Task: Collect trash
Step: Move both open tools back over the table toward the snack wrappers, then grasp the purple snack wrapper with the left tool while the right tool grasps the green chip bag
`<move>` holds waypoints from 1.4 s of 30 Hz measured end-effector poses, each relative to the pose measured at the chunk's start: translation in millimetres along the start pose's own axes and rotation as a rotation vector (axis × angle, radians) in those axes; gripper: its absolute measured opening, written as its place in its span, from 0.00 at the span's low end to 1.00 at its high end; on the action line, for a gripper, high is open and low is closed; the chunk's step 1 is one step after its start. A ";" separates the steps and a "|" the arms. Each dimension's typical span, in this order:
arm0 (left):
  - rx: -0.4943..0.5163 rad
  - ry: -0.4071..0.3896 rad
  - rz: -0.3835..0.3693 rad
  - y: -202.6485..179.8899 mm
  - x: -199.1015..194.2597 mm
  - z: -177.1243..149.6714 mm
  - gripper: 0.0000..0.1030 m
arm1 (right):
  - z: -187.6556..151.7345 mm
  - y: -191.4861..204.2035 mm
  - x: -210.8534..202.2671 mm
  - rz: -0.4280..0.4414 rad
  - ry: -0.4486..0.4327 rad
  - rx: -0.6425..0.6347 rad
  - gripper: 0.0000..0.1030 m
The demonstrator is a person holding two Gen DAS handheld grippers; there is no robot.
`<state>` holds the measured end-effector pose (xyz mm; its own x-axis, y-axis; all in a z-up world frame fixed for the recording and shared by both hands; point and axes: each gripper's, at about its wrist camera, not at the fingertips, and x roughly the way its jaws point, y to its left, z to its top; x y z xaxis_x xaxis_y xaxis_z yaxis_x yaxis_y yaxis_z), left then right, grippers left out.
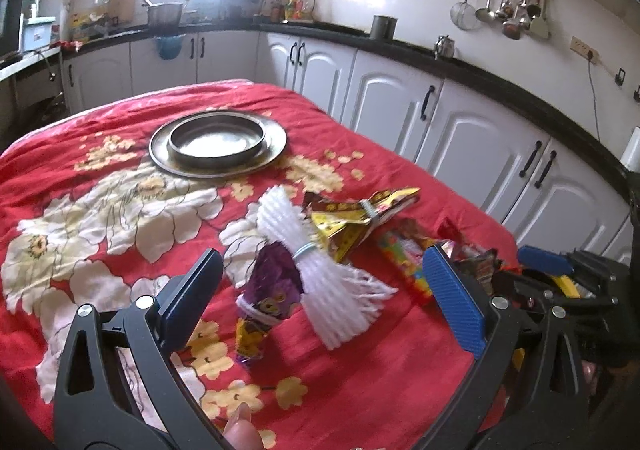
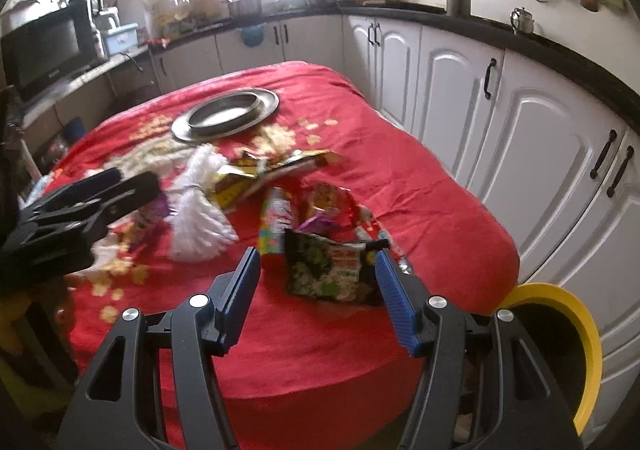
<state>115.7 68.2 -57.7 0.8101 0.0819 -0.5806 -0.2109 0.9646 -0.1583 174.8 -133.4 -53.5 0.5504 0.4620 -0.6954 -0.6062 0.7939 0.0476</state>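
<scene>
Trash lies on the red flowered tablecloth (image 1: 360,370). My left gripper (image 1: 324,298) is open, its jaws on either side of a white foam net bundle (image 1: 320,262) and a purple wrapper (image 1: 272,286). A gold wrapper (image 1: 352,217) lies just beyond. My right gripper (image 2: 316,298) is open, with a black-green snack packet (image 2: 328,270) between its jaws. A colourful wrapper (image 2: 276,221) and a red wrapper (image 2: 336,201) lie behind it. The left gripper (image 2: 100,201) shows in the right wrist view, and the right gripper (image 1: 552,270) in the left wrist view.
A metal plate with a round tin on it (image 1: 218,141) stands at the far side of the table. A yellow-rimmed bin (image 2: 560,350) sits below the table's right edge. White cabinets (image 1: 460,129) run along the right.
</scene>
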 end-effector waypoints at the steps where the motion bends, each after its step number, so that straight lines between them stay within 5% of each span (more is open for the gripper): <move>1: -0.004 0.011 0.006 2.9 3.7 -1.5 0.89 | -0.1 -2.4 4.6 0.002 0.007 -0.003 0.56; 9: -0.039 0.064 0.020 16.7 20.7 -8.5 0.89 | 5.3 -10.4 43.6 0.002 0.082 -0.057 0.56; 18: -0.101 0.120 0.009 31.0 32.5 -14.7 0.89 | -3.0 0.2 39.9 0.038 0.068 -0.062 0.54; 30: -0.107 0.159 -0.021 29.6 36.4 -18.1 0.62 | -26.7 11.5 47.3 0.090 0.148 -0.050 0.53; 38: -0.110 0.175 -0.042 27.6 35.4 -19.9 0.35 | -24.5 9.4 37.3 0.093 0.130 -0.022 0.24; 42: -0.113 0.180 -0.050 28.1 33.0 -20.0 0.26 | -24.1 7.9 27.9 0.094 0.111 -0.015 0.19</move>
<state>125.6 93.0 -97.2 0.7126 -0.0209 -0.7012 -0.2415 0.9311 -0.2732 171.5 -123.8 -89.7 0.4245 0.4867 -0.7635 -0.6611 0.7428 0.1060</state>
